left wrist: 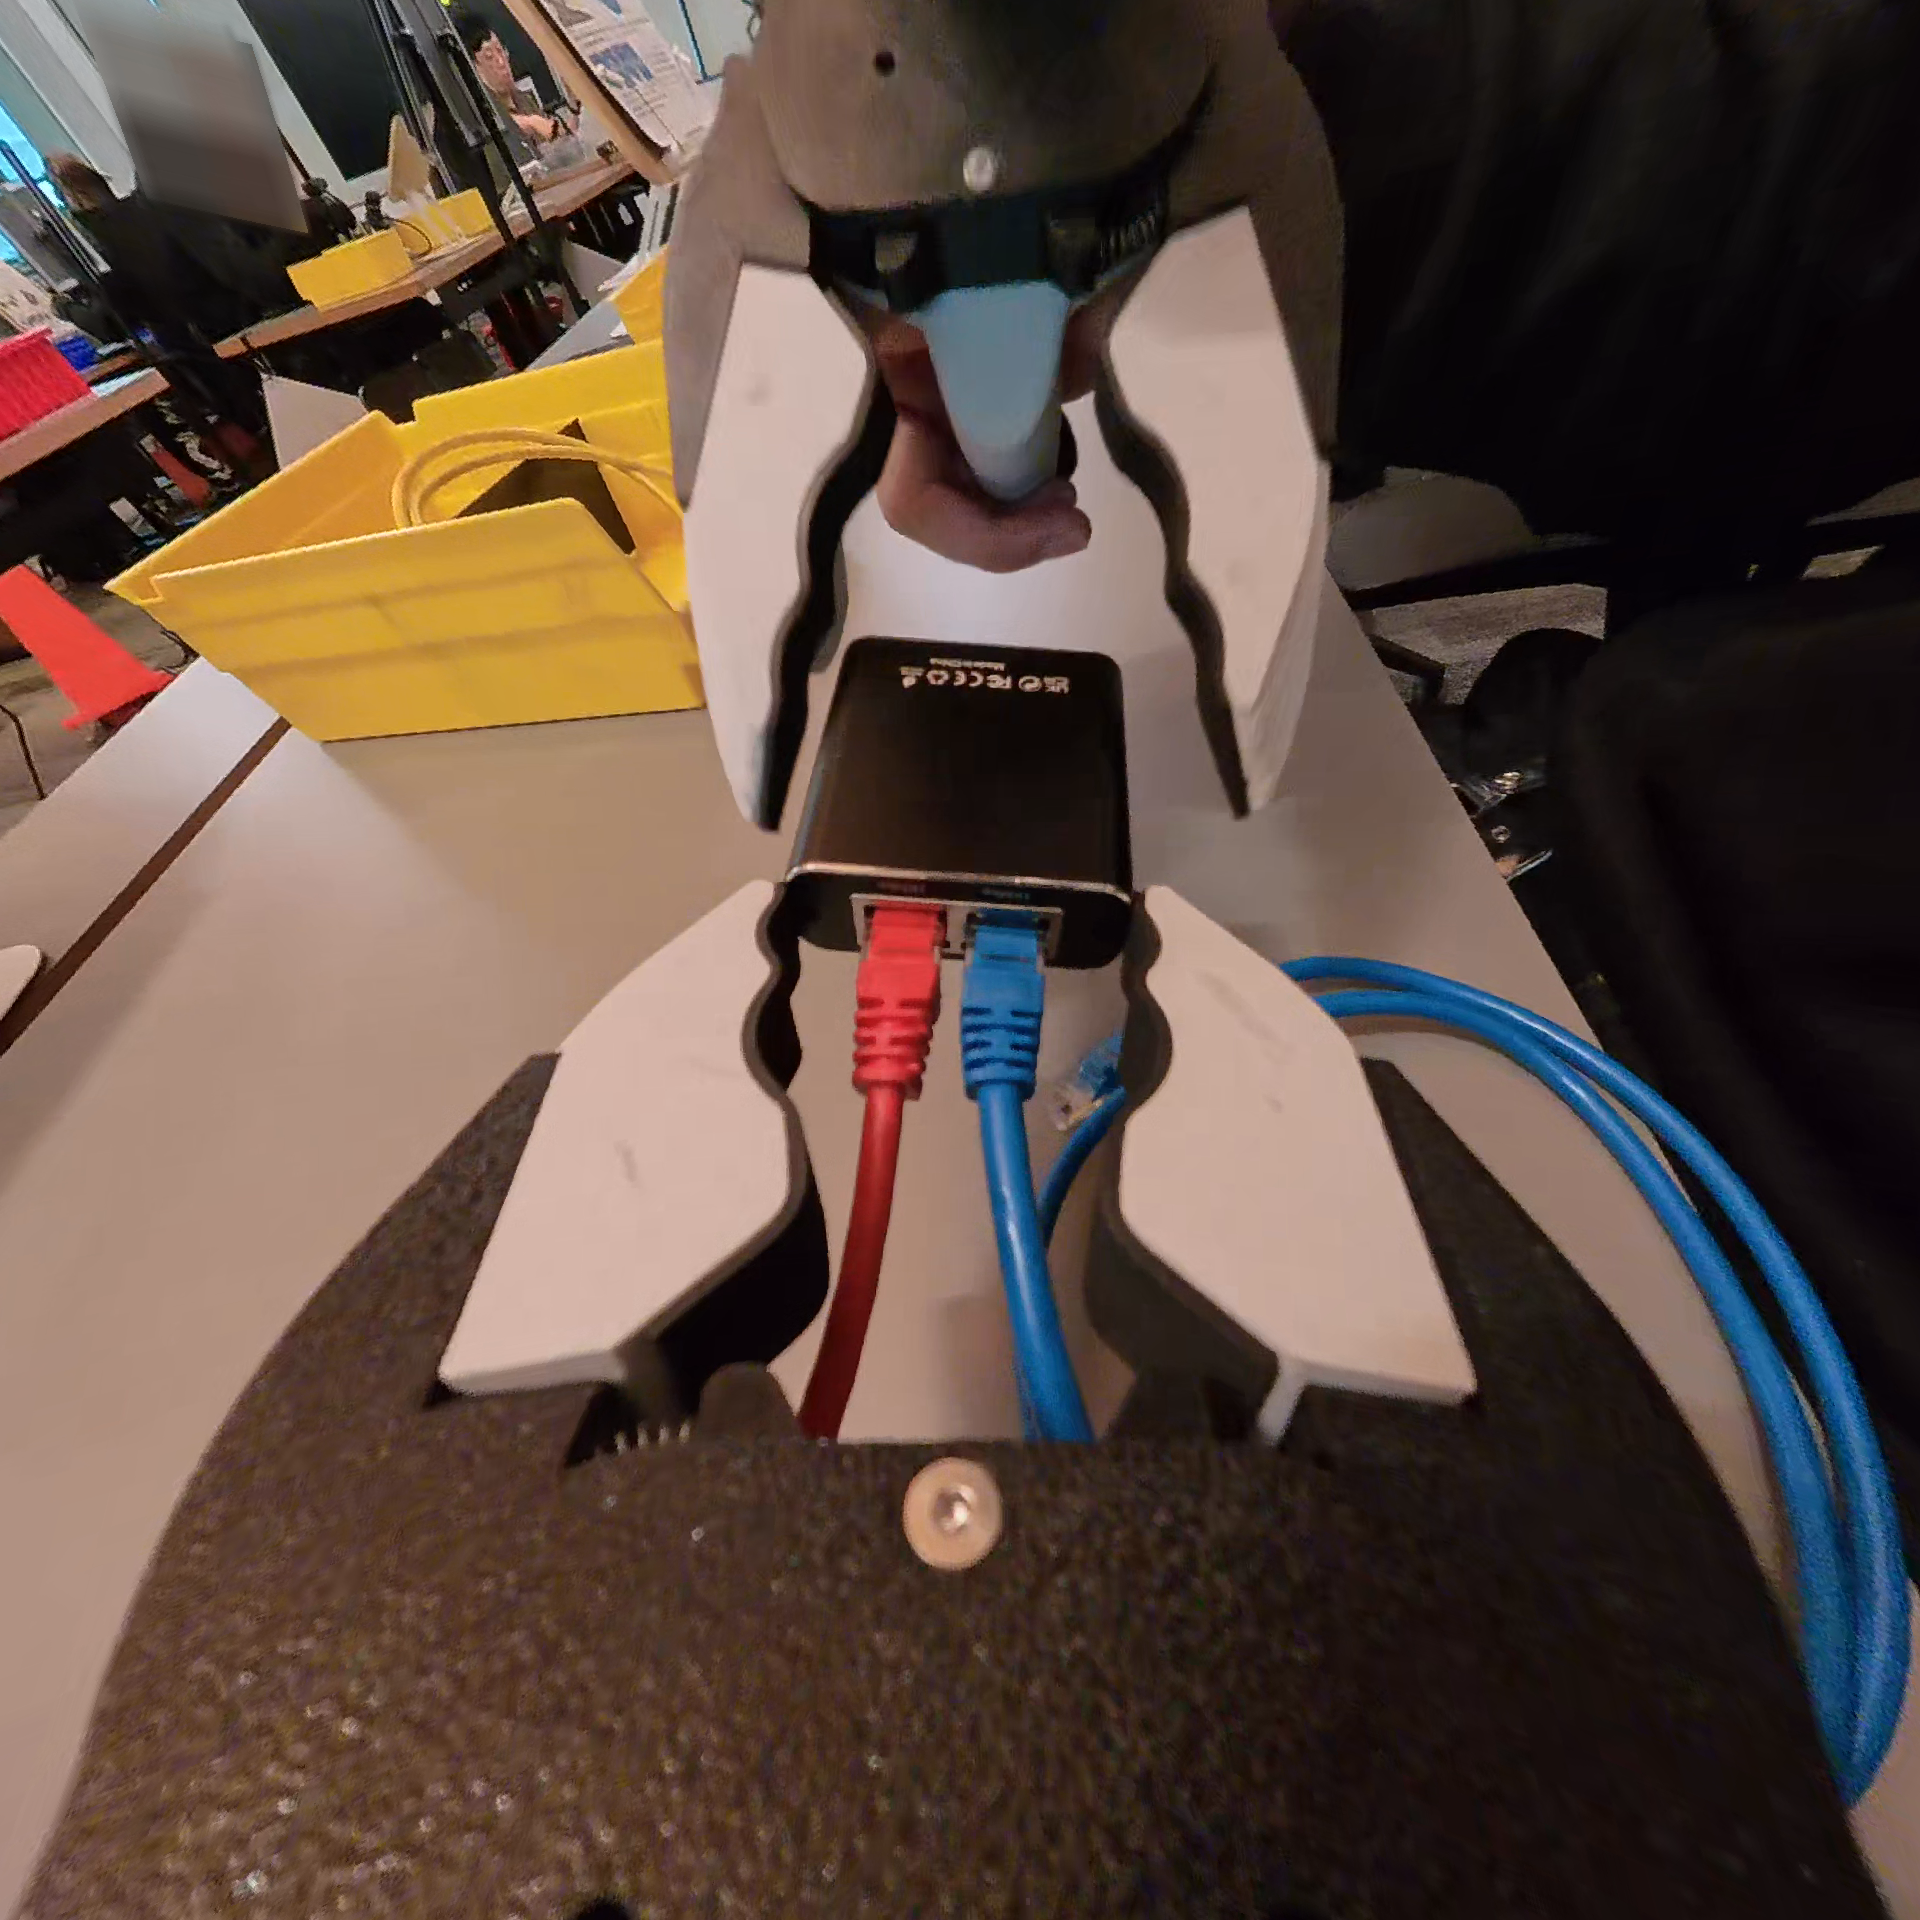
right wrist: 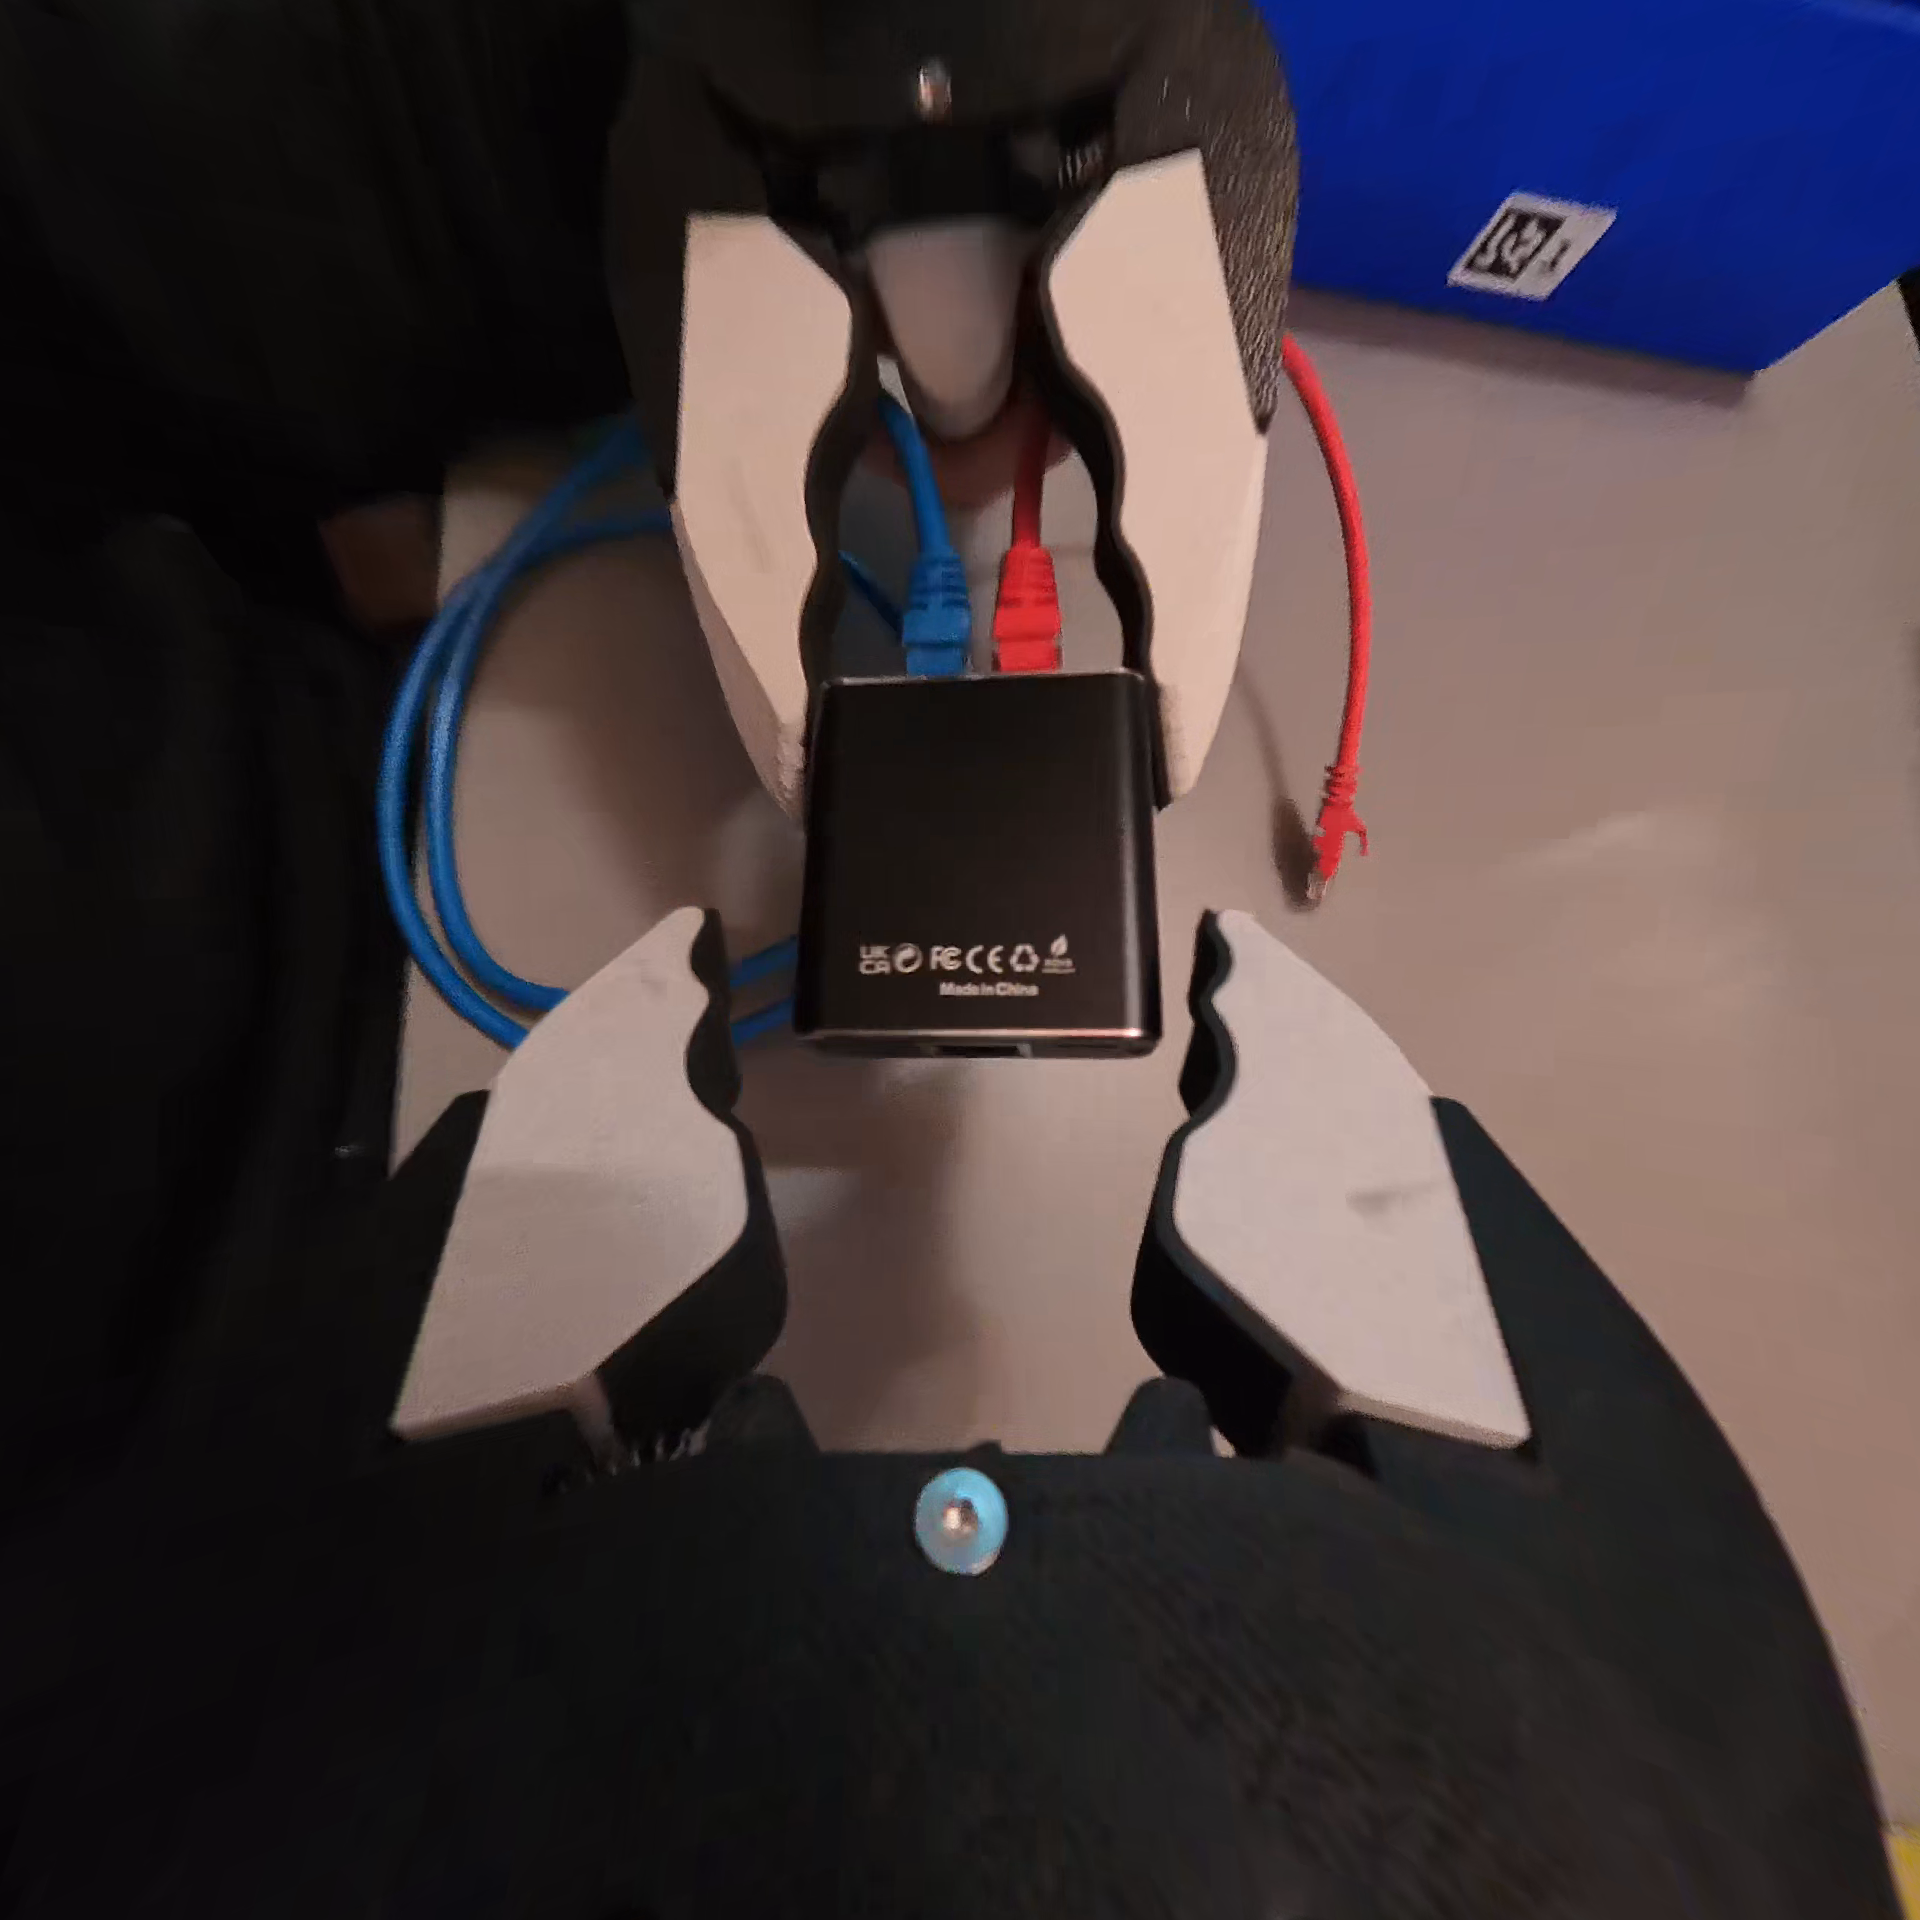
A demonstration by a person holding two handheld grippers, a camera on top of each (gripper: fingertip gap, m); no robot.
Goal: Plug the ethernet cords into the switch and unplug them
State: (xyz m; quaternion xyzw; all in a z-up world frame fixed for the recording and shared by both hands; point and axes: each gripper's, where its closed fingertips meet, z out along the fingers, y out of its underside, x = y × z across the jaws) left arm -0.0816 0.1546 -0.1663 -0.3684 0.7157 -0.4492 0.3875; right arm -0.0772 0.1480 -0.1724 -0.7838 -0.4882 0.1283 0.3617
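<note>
Left gripper (left wrist: 956, 940) jaws are spread wide around both plugs, gripping nothing. Red cord (left wrist: 891, 1023) and blue cord (left wrist: 1003, 1023) are both seated in the black switch (left wrist: 961, 769) mid-desk. Right gripper (right wrist: 961, 940) is wide open too, so unplugging's left.

Black switch (left wrist: 961, 774), red cord (left wrist: 868, 1195), blue cord (left wrist: 1023, 1226).

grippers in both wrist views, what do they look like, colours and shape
Both match: the left gripper and right gripper each have a black, rough-textured body with a round silver screw at its centre. Each carries two pale grey fingers lined with black wavy-edged pads. The person holding them wears dark sleeves.
</note>
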